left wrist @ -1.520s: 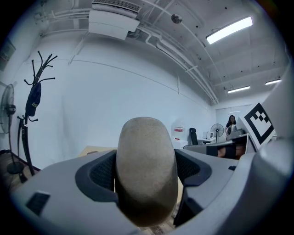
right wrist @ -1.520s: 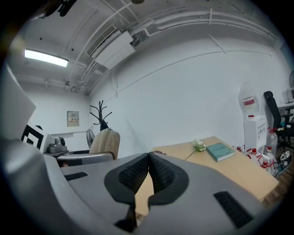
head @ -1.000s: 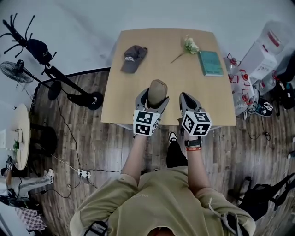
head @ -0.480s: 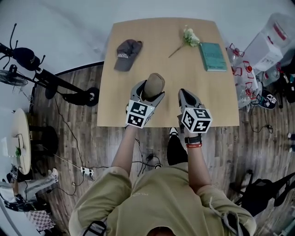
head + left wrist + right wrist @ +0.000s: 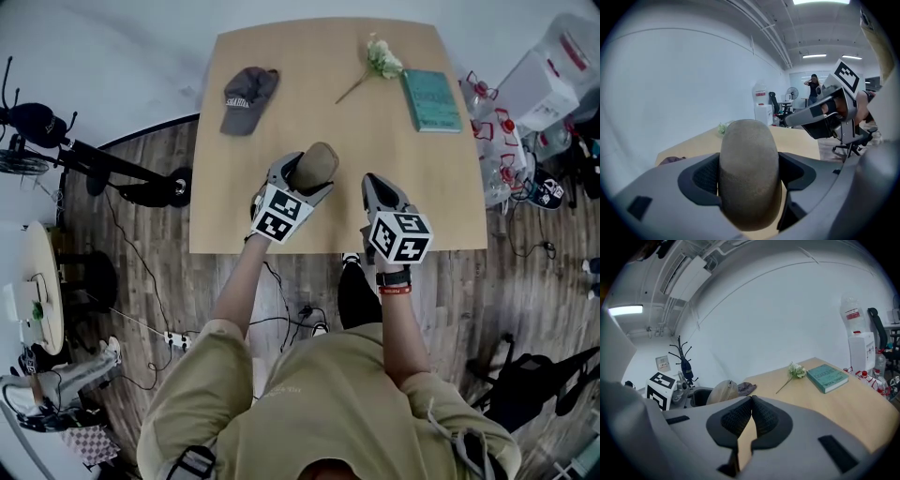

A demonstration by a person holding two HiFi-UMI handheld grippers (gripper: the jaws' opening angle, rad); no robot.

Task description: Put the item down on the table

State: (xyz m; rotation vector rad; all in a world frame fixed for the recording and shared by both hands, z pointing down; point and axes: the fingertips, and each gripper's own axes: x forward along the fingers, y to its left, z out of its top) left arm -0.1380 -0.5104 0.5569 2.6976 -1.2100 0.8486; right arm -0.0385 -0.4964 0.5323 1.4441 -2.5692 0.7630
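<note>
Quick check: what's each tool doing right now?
Left tool: closed on a tan rounded pouch.
Right tool: closed, holding nothing.

the left tool (image 5: 302, 180) hides whether the tan item (image 5: 317, 161) touches the table (image 5: 403, 150).

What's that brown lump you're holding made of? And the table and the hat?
The brown lump looks like soft cloth or suede: dull, finely grained, no shine. It may be a pouch, but that is unclear. The table looks like light wood or a wood-look sheet: smooth, pale tan, even. The hat looks like grey cloth, floppy and creased.
</note>
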